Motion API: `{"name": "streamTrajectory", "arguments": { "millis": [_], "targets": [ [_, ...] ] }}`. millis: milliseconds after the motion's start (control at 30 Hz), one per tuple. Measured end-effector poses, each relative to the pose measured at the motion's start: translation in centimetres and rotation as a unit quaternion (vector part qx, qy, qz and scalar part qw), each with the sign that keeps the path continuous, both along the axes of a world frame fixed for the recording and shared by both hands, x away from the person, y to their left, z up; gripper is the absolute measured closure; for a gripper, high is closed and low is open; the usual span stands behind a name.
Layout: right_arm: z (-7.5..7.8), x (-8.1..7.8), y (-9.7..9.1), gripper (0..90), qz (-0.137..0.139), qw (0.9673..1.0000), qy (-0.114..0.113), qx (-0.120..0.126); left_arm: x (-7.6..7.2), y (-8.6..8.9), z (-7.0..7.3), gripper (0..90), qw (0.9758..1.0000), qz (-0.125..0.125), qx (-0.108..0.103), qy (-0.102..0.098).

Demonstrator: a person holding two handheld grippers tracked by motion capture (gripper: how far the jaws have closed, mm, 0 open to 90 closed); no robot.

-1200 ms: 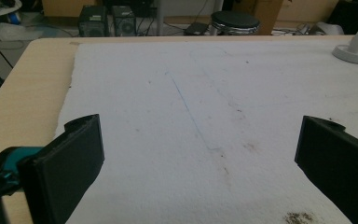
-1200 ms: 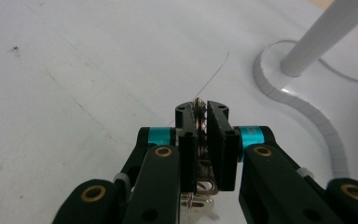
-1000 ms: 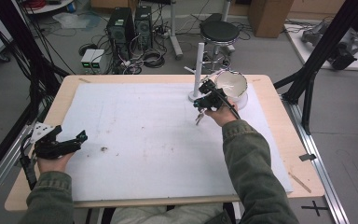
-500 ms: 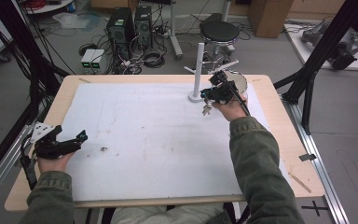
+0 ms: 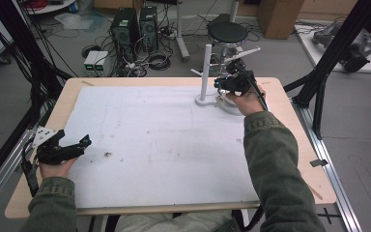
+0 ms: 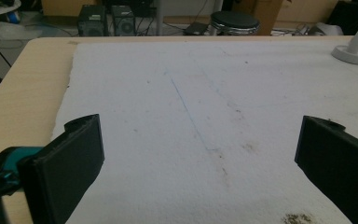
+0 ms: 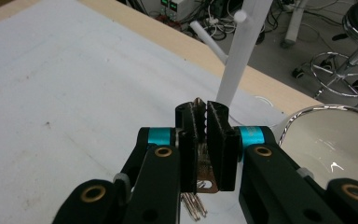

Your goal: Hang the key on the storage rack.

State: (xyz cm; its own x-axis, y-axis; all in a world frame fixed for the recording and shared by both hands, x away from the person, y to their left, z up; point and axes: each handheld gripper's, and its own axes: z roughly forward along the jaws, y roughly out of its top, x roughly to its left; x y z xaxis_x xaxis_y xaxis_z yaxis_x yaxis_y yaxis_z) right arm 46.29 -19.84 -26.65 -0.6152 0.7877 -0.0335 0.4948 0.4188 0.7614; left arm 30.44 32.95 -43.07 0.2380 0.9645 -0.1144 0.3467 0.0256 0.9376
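My right gripper [image 5: 224, 83] hovers at the far right of the table, just right of a white peg stand [image 5: 206, 67]. It is shut on a bunch of keys [image 7: 199, 179]: one key is clamped between the jaws and the others dangle below. In the right gripper view the stand's post [image 7: 242, 56] rises right behind my right gripper [image 7: 204, 116], with a shiny metal bowl [image 7: 326, 140] to the right. My left gripper [image 5: 79, 143] rests near the table's left edge. In the left gripper view it [image 6: 200, 158] stands open over the white mat, nothing between its jaws.
A white mat [image 5: 164, 140] covers most of the wooden table [image 5: 299, 159]. The bowl's rim [image 5: 229, 107] peeks out under the right hand. Beyond the far edge are a black stool [image 5: 227, 33], computer cases [image 5: 135, 24] and cables. Dark frame posts [image 5: 319, 82] flank the table.
The right gripper has carried the keys away from me and to the right, past the bowl, level with the peg stand. The left gripper has stayed put.
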Motion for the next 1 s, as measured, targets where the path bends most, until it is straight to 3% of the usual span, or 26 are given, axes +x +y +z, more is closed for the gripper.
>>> {"name": "streamTrajectory", "arguments": {
  "millis": [400,700,1000],
  "targets": [
    [3.0,0.8,-0.4,82.9,-0.016,0.9996,-0.018,0.012,0.1,0.0,0.0,1.7,1.0000,0.000,-0.001,0.001],
    [4.2,2.0,-0.3,82.9,-0.039,0.9989,-0.021,0.016,0.1,0.0,-0.1,1.7,1.0000,-0.001,-0.002,0.001],
    [5.0,3.6,-0.2,82.9,-0.046,0.9978,-0.027,0.040,0.2,0.0,-0.1,1.7,1.0000,-0.003,-0.003,0.002]
  ]
}}
